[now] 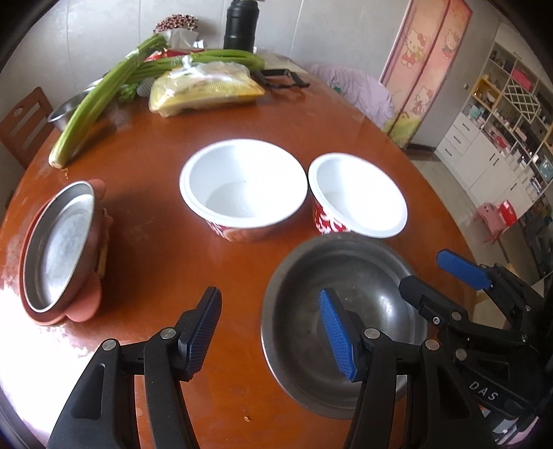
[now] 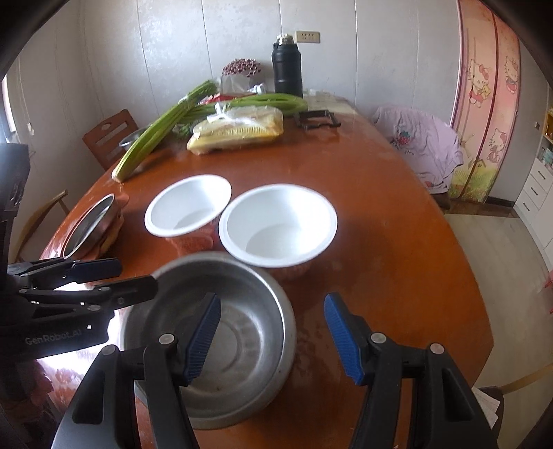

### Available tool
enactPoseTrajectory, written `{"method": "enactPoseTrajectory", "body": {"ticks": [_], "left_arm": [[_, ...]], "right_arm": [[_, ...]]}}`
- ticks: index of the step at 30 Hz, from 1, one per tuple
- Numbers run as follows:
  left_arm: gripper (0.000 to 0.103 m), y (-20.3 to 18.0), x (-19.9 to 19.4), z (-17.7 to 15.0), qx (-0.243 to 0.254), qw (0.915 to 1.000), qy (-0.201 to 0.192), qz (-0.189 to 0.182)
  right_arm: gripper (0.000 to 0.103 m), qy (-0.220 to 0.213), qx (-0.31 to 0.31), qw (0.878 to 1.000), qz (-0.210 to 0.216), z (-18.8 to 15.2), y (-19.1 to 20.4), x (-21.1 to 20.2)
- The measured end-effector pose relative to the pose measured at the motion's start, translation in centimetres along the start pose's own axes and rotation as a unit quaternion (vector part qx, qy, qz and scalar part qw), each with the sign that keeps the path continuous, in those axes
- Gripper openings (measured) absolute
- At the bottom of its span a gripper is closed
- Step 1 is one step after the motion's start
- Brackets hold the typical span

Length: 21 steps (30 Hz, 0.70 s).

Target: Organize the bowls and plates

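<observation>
A wide steel bowl [image 1: 345, 276] [image 2: 242, 349] sits near the front of the round wooden table [image 1: 155, 145]. My left gripper [image 1: 271, 333] [image 2: 117, 279] is open and straddles the bowl's left rim, its pads clear of the metal. My right gripper [image 2: 273, 340] [image 1: 446, 281] is open astride the right rim, one finger over the bowl's inside. Behind the steel bowl stand two empty white paper bowls with red sides, one larger [image 1: 242, 186] [image 2: 188, 205] and one smaller [image 1: 357, 195] [image 2: 278, 224]. A steel plate [image 1: 58, 248] [image 2: 90, 226] lies tilted in a pink dish at the left.
At the back of the table lie celery stalks [image 1: 100, 100], a yellow food bag [image 1: 207, 89], a small steel bowl [image 1: 64, 110], a black folding frame [image 1: 280, 77] and a black flask [image 1: 240, 26]. Wooden chairs [image 2: 109, 136] stand left; a cloth-covered chair [image 2: 421, 145] is right.
</observation>
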<state>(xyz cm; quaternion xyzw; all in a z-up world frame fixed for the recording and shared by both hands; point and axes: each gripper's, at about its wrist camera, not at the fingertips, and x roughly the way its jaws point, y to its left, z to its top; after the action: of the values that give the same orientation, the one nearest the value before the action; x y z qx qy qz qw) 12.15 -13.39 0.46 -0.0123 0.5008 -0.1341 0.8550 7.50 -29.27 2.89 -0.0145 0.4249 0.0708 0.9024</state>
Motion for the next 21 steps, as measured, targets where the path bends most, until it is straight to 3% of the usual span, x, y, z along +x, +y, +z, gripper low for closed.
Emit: {"method": "enactPoseTrajectory", "body": {"ticks": [8,21], "left_arm": [[0.061,-0.5,1.5,-0.6,-0.002,0.9999,0.012,0.005],[0.060,-1.7,2.9,-1.0,0.013,0.9997,0.020,0.001]], "right_arm": [[0.062,0.030,0.001,1.000,0.003,-1.3,-0.3,1.8],[0.059,0.042,-0.008,0.999,0.008,-2.4,0.0,2.5]]}}
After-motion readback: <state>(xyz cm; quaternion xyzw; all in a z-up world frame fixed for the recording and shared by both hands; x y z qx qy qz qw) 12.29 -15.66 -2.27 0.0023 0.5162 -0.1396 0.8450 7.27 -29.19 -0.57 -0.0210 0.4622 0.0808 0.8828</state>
